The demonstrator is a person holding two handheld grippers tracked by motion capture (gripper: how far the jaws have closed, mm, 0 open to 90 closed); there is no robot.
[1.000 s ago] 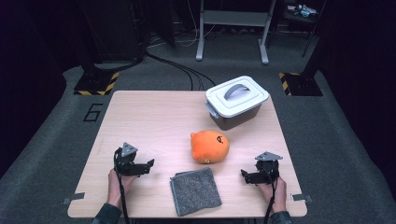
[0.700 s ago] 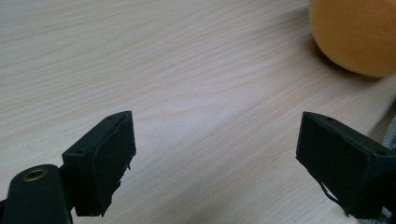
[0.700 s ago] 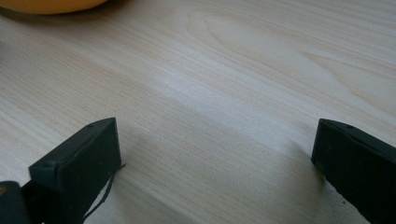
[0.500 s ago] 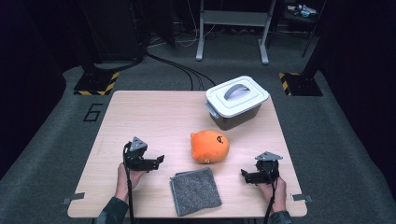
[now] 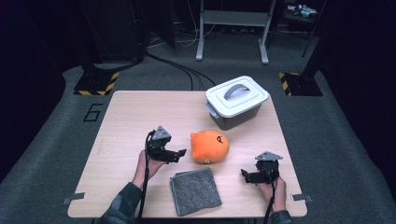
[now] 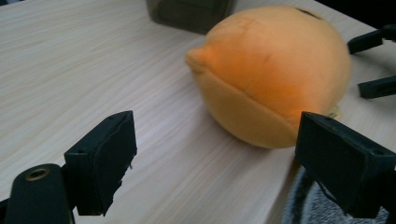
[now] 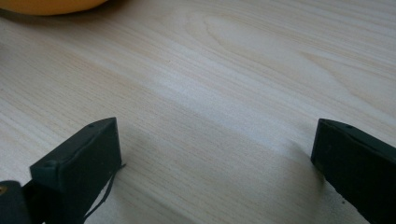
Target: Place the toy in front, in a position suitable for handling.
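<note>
An orange plush toy (image 5: 210, 146) lies near the middle of the wooden table (image 5: 130, 116); it looms large in the left gripper view (image 6: 275, 70). My left gripper (image 5: 180, 155) is open just left of the toy, jaws pointing at it without touching. My right gripper (image 5: 246, 176) is open near the table's front right, over bare wood (image 7: 219, 93), with nothing between its jaws. The toy's edge (image 7: 46, 5) peeks in at the top left of the right gripper view. The right gripper's black jaws (image 6: 373, 60) appear beyond the toy in the left gripper view.
A grey folded cloth (image 5: 195, 191) lies at the front edge, between the two hands. A grey bin with a white handled lid (image 5: 236, 100) stands at the back right. The number 6 (image 5: 93, 112) is marked on the floor to the left.
My left gripper has moved right and forward across the table, from the front left toward the orange toy. The right gripper has stayed in place.
</note>
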